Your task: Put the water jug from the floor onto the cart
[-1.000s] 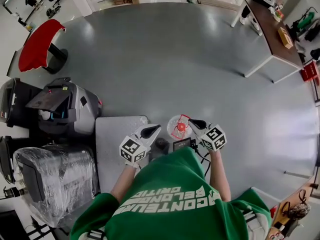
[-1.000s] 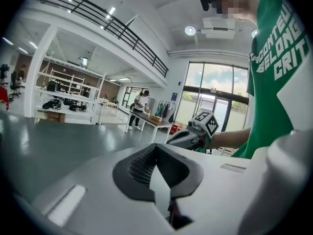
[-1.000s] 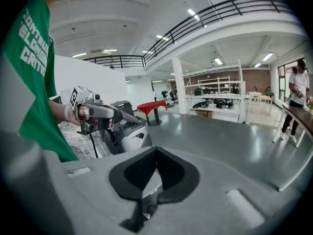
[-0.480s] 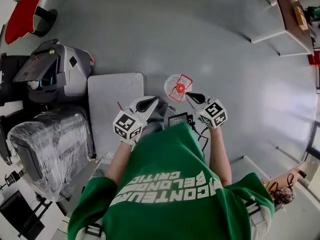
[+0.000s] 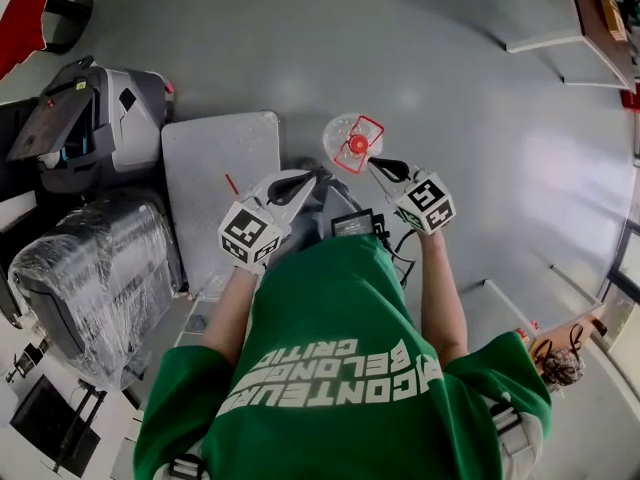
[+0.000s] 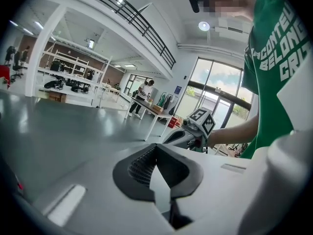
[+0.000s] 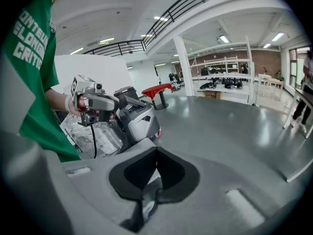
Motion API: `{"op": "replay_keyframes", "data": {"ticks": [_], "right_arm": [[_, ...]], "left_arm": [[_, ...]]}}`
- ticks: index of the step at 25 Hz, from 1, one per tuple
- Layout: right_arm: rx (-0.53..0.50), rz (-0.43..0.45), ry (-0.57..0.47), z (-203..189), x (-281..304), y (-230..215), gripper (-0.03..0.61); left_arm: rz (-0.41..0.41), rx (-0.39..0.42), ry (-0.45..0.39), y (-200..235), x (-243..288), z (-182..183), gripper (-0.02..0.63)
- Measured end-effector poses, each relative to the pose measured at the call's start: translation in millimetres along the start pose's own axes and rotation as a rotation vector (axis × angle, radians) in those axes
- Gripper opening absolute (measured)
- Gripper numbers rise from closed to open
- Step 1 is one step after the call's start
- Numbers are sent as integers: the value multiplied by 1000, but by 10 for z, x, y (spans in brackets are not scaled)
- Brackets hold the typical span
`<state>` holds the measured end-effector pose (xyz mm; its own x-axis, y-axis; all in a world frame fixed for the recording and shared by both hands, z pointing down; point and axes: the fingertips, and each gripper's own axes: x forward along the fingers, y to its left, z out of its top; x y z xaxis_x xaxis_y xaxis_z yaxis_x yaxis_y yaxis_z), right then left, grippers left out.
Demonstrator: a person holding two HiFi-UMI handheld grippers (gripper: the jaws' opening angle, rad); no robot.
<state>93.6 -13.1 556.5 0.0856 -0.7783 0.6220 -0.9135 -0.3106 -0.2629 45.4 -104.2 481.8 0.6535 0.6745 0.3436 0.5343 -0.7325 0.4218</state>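
The water jug (image 5: 352, 140), clear with a red cap, stands on the floor at upper centre of the head view, just right of the cart (image 5: 205, 168). Both grippers have sunk toward it over the last second. The left gripper (image 5: 303, 177) is at its lower left and the right gripper (image 5: 374, 164) at its lower right, each with jaws together and empty. The lift has likely not begun, and the jaws must part first.

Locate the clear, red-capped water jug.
Head view: the water jug stands on the grey floor, right of the grey cart, ahead of the right gripper.
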Motion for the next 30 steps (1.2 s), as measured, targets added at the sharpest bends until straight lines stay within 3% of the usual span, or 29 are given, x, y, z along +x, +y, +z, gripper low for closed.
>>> {"op": "replay_keyframes", "data": {"ticks": [4,9,13,21,28,30], "right_arm": [[-43,3,49,-139,267,-123,-10],[-116,-4,117,-582,645,-200,-11],[-105,-21,133,-1162,1033,-327,-10],[-84,-27,166,-1933,1401,-504,-11],[-81,-82,207,-2211,1557,-736,-10],[-78,-96,231,-2300,1607,-820,54]], "left_arm": [[-5,-14,10,217,115,-196,11],[-11,-96,-5,451,405,-703,11],[-67,-179,-26,536,784,-1130,11],[-86,-230,-36,668,1304,-1813,11],[-54,-263,-24,771,1358,-1979,11],[-45,-264,-35,802,1369,-1959,11]]}}
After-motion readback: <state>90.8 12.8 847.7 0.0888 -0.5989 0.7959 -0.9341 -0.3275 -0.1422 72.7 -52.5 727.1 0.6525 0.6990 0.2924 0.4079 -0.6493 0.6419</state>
